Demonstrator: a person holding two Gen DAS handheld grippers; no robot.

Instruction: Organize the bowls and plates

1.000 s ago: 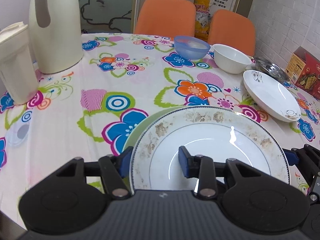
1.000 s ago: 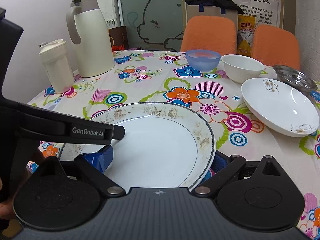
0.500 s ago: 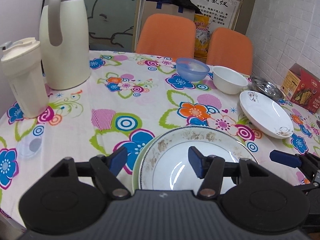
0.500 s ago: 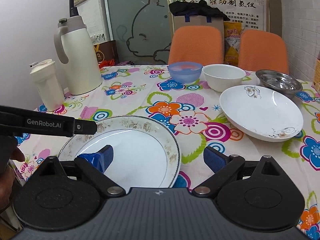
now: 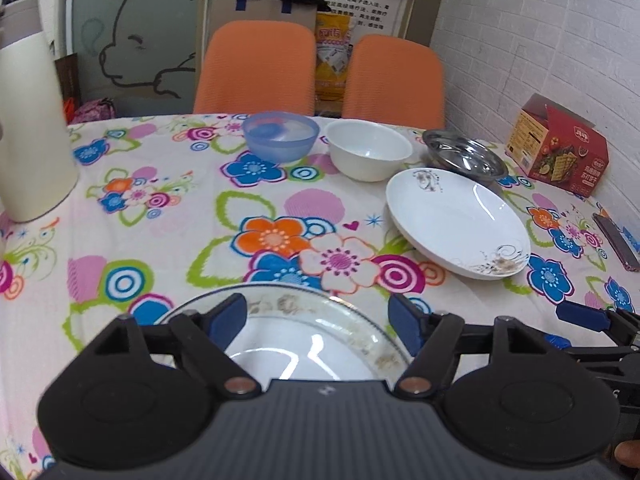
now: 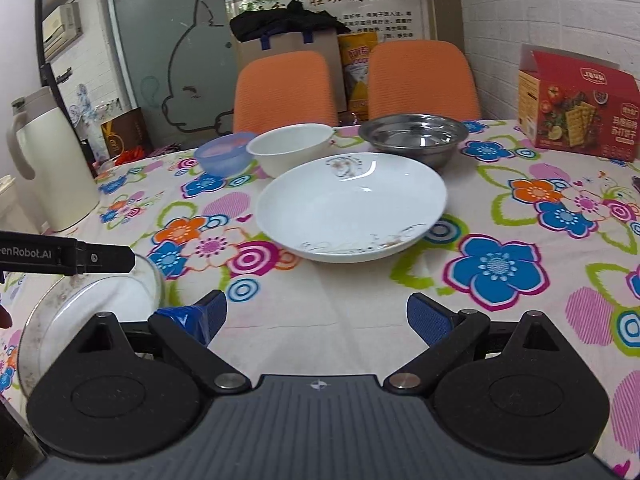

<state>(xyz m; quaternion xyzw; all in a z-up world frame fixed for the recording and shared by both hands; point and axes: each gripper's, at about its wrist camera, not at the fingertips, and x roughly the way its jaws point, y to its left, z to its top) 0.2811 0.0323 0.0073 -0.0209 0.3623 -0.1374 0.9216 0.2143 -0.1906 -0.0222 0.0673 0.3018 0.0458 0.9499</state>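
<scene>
A plate with a brown floral rim (image 5: 288, 304) lies on the table near its front edge, right under my left gripper (image 5: 316, 314), which is open and holds nothing. In the right wrist view the same plate (image 6: 92, 304) sits at the lower left, beneath the left gripper's finger (image 6: 96, 258). My right gripper (image 6: 318, 314) is open and empty above bare tablecloth, facing a white deep plate (image 6: 352, 208). That plate (image 5: 456, 220) lies to the right in the left wrist view. Behind it stand a blue bowl (image 5: 280, 136), a white bowl (image 5: 368, 150) and a steel bowl (image 5: 464, 156).
A tall cream thermos (image 5: 32, 128) stands at the far left. A red cracker box (image 5: 560, 152) sits at the far right, with a dark flat object (image 5: 616, 240) nearer. Two orange chairs (image 6: 284, 88) stand behind the table by the wall.
Both grippers have drawn back from the floral-rim plate, which now lies on the table. The left fingers have spread wider. The right gripper has swung right to face the white deep plate.
</scene>
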